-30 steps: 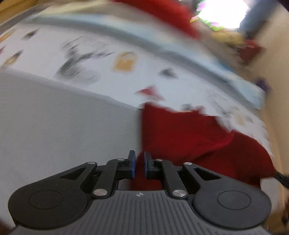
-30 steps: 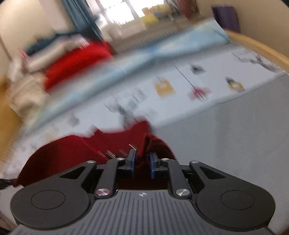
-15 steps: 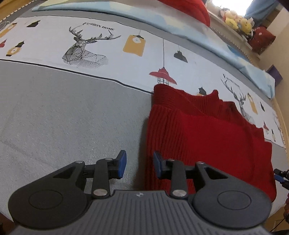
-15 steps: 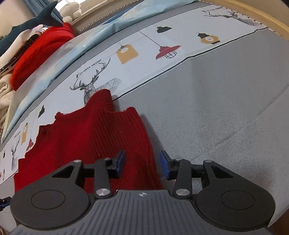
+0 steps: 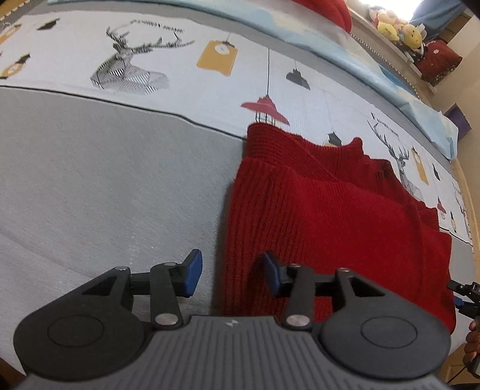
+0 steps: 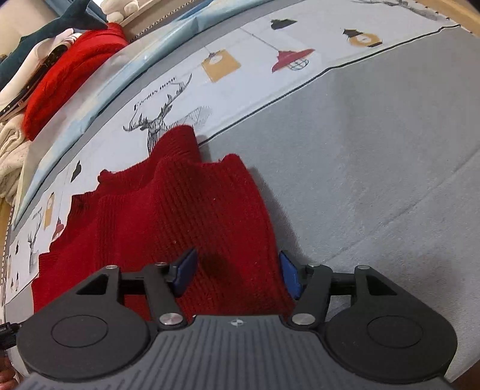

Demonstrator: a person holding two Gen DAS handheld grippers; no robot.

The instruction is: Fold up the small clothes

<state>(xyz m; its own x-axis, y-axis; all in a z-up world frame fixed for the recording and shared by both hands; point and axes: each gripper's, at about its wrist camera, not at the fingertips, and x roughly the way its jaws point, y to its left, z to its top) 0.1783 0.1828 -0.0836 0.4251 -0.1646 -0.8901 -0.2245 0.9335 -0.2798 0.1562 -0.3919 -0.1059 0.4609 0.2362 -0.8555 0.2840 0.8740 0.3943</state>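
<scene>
We read "FASHION HOME", faint, on the bedsheet (image 6: 300,99), printed at 10 o'clock of its deer drawing (image 6: 159,123).

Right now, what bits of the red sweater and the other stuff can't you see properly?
- Red sweater, near edge: hidden behind the left tongs body in the left view, and behind the right tongs in the right view.
- Plush toys: too small and glare-washed, left view.
- Clothes pile: cut off by the frame edge, right view.

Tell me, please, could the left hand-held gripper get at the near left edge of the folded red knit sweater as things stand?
Probably yes: the left hand-held gripper is open, the folded red knit sweater edge lies between its fingers, and nothing blocks it.
</scene>
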